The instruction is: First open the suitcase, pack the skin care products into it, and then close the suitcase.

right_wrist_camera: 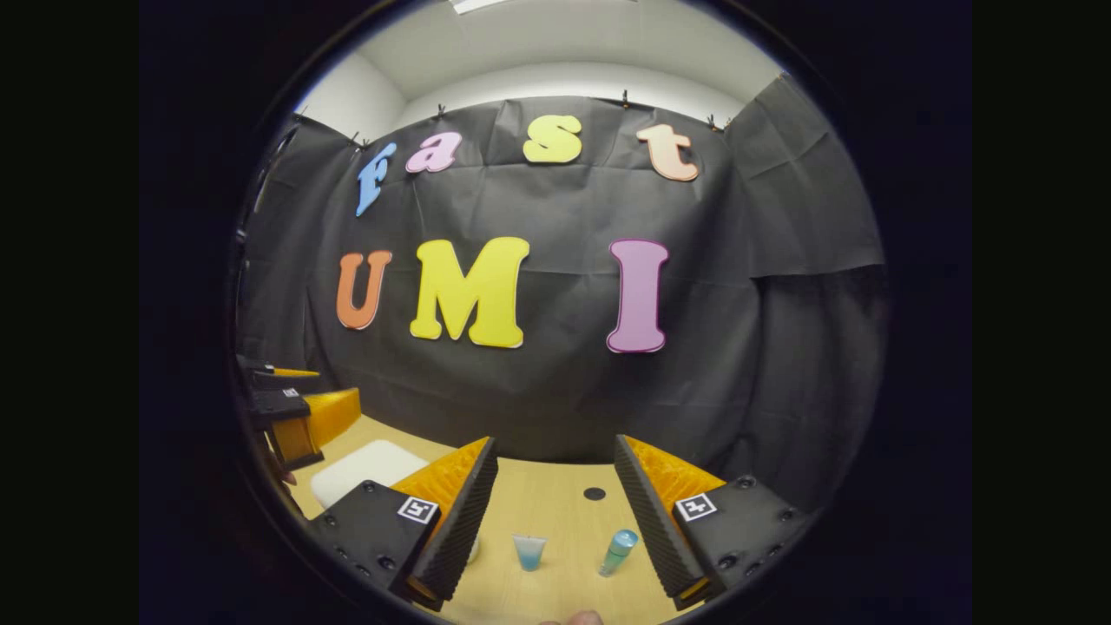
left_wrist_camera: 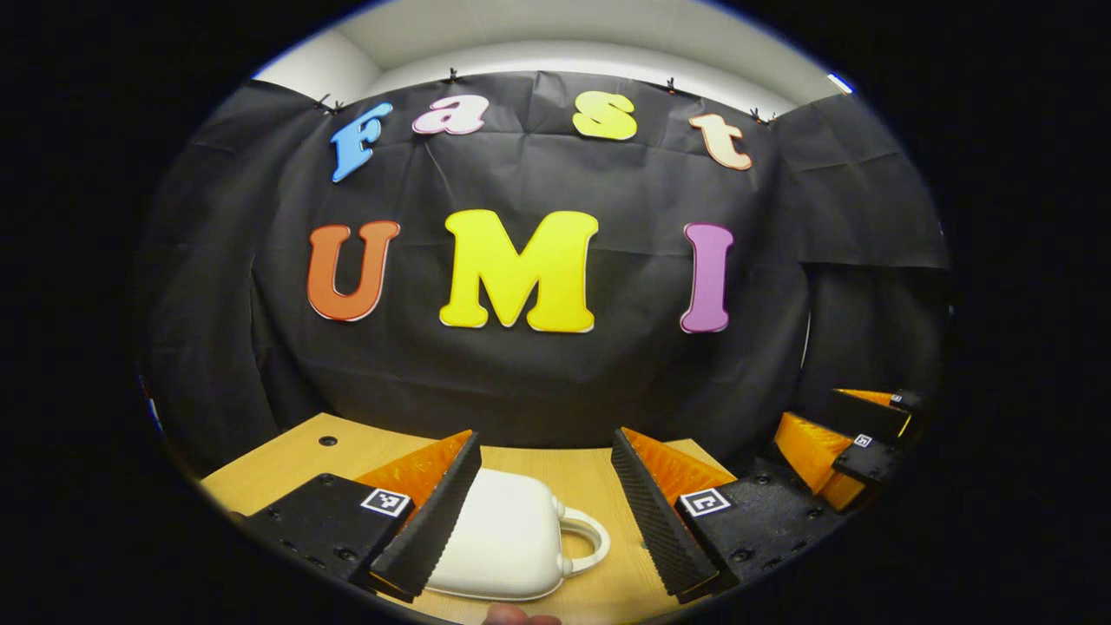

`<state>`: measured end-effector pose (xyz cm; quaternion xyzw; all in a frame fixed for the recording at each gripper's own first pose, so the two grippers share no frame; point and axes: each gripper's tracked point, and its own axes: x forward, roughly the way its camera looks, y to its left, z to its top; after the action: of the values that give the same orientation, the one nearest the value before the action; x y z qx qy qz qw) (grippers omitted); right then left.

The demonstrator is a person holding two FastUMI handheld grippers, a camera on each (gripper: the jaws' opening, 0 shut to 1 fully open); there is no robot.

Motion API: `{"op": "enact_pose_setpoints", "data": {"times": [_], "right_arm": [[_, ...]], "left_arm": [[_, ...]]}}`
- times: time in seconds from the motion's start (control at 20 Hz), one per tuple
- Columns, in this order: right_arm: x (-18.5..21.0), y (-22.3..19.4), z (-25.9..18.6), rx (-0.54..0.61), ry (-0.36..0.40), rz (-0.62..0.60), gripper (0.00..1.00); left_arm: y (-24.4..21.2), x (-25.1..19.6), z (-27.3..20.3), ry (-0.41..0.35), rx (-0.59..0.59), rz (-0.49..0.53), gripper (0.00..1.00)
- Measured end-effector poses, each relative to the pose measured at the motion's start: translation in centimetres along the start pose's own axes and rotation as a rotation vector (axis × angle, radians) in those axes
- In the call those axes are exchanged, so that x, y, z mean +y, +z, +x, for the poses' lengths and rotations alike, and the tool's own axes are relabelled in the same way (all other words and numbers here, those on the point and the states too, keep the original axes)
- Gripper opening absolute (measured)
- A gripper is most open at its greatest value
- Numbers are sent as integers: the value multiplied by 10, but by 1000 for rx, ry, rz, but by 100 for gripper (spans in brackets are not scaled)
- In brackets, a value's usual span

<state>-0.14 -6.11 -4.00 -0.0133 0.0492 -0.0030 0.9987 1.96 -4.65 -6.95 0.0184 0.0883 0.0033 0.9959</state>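
Note:
A small white suitcase [left_wrist_camera: 512, 542] lies shut on the wooden table [left_wrist_camera: 286, 460], its handle pointing right. My left gripper [left_wrist_camera: 545, 473] hovers above it, open, with nothing between its fingers. The other gripper [left_wrist_camera: 846, 434] shows at the far right of the left gripper view. In the right gripper view my right gripper [right_wrist_camera: 555, 477] is open over the table [right_wrist_camera: 555, 499]. Between its fingers, farther off, stand a small blue-tinted tube [right_wrist_camera: 529, 552] and a teal bottle [right_wrist_camera: 619, 552] that leans. The suitcase [right_wrist_camera: 364, 469] lies at the left, under the left gripper [right_wrist_camera: 295, 408].
Black cloth walls the booth behind and to both sides. The table has a round cable hole at the far left [left_wrist_camera: 327, 440] and another near the back [right_wrist_camera: 594, 493]. A fingertip [left_wrist_camera: 512, 616] shows at the bottom edge.

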Motion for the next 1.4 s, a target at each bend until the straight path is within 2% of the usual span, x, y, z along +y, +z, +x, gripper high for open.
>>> {"op": "enact_pose_setpoints", "data": {"times": [0.4,0.5,0.7,0.85,0.95,1.2,1.4], "right_arm": [[-79,-37,-17,104,-109,-20,81],[-96,-42,-17,115,-127,-13,81],[-117,-56,-5,137,-121,1,80],[-128,-73,9,170,-85,43,81],[-139,-86,19,183,-79,55,81],[-155,-97,24,220,-108,114,80],[-153,-97,18,220,-131,124,81]], "left_arm": [[-99,-52,26,-196,189,422,99],[-130,-57,35,-219,257,516,99],[-172,-50,52,-184,372,659,98],[-202,-41,63,-161,463,683,95],[-213,-40,68,-144,483,729,97],[-224,-36,83,-102,512,836,89],[-232,-31,93,-100,531,860,71]]}}
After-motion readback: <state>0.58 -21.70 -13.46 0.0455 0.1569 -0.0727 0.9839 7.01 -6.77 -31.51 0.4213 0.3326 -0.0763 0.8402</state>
